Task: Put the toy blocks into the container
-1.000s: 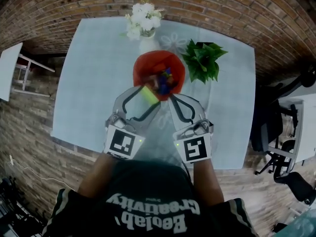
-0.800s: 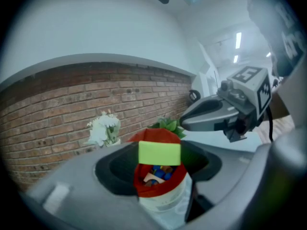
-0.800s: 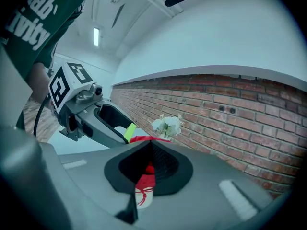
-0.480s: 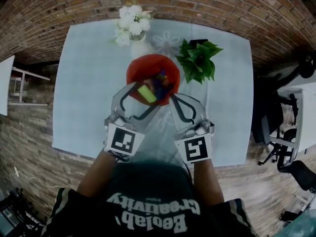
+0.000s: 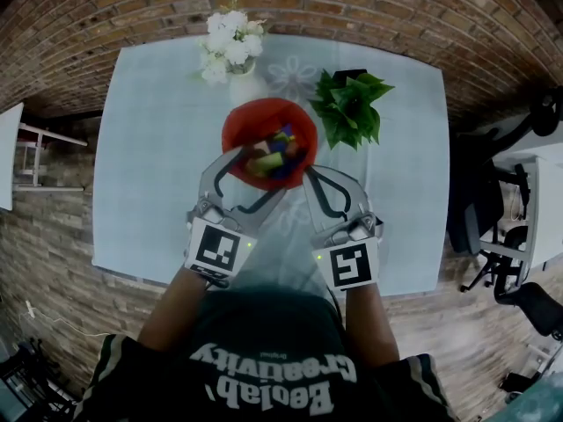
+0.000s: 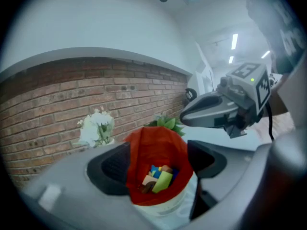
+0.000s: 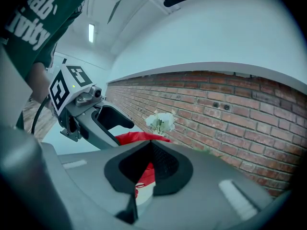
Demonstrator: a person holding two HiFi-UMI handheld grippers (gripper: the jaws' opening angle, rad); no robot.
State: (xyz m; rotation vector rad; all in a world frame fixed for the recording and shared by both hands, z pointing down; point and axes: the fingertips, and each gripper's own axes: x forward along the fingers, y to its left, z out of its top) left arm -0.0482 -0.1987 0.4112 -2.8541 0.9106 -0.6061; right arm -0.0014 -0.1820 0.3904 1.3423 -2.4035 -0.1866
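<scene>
Left gripper [image 5: 253, 172]: jaws have just been opening and stand wide apart, empty, at the near rim of the red container [image 5: 236, 126], inside which the toy blocks [image 5: 274, 152] lie. Right gripper [image 5: 308, 176]: closed, empty, just beside the container. The pale-clothed table [image 5: 149, 174] carries the container centrally, toward its far edge, with a brick wall [image 6: 57, 99] beyond. The shirt [image 5: 273, 367] print reads "Creativity".

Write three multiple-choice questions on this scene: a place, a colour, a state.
1. In the head view, the green plant stands where from the red container? A left B right C inside it
2. The flowers are: A yellow B purple C white
3. The left gripper is: A open B shut, empty C shut on the container's rim
Answers: 1 B: it shows at the container's right. 2 C: the petals are white. 3 A: its jaws have just been opening, with nothing gripped between them.
</scene>
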